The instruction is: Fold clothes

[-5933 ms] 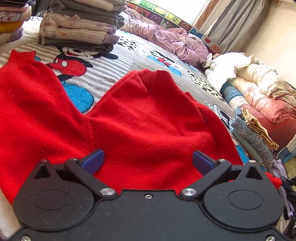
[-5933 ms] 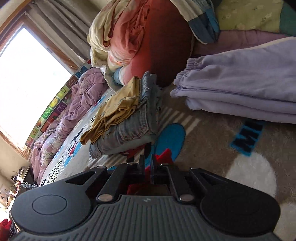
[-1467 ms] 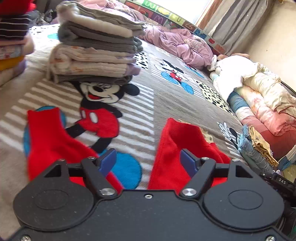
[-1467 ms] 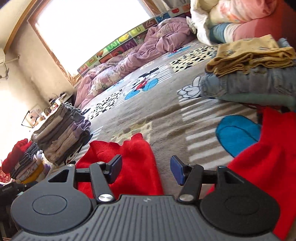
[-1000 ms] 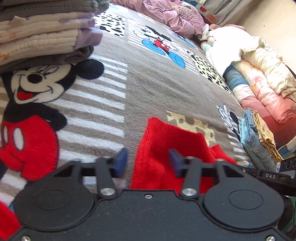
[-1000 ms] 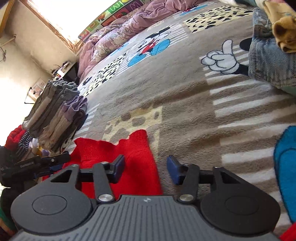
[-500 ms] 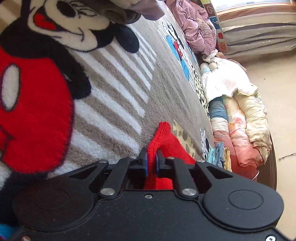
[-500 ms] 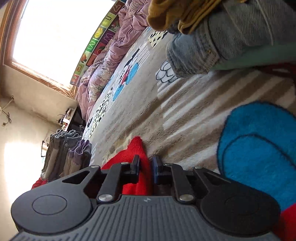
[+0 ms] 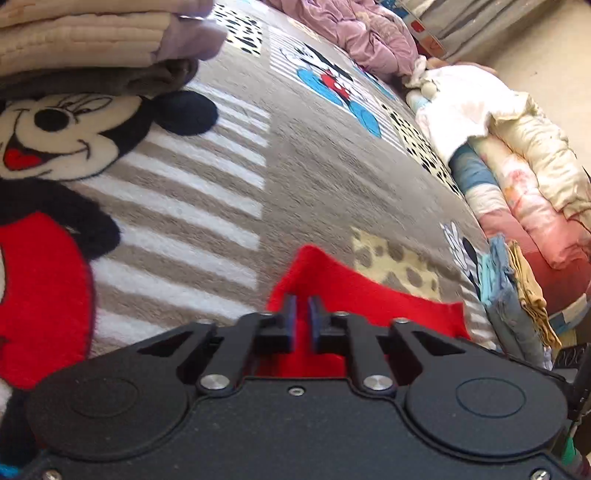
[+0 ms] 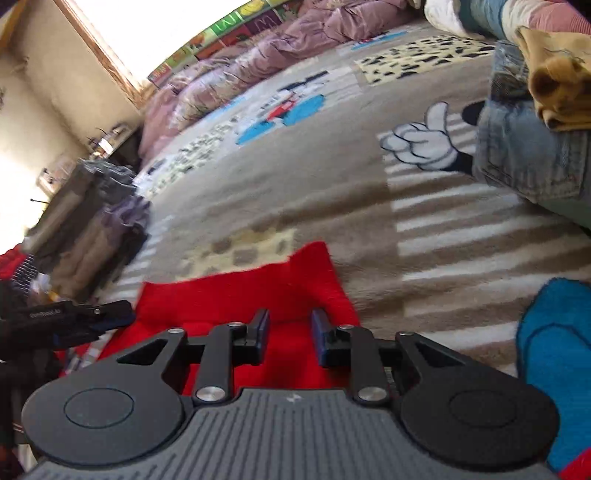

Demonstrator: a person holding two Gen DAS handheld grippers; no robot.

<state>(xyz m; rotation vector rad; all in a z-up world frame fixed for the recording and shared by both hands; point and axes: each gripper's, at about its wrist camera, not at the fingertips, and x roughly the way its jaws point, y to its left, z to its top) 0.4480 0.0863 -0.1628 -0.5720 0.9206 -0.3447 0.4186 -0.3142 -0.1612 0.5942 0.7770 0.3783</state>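
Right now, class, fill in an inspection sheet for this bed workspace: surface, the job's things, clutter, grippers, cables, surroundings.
Surface: grey cartoon-mouse fleece blanket, lying flat.
Job's things: red knitted garment, one end spread on the blanket.
Clutter: folded beige and grey stack; folded denim jeans under a mustard cloth; crumpled lilac bedding.
Grippers: left gripper shut on the red knit; right gripper open over it.
Cables: nothing seen.
Surroundings: bright window, rolled quilts.
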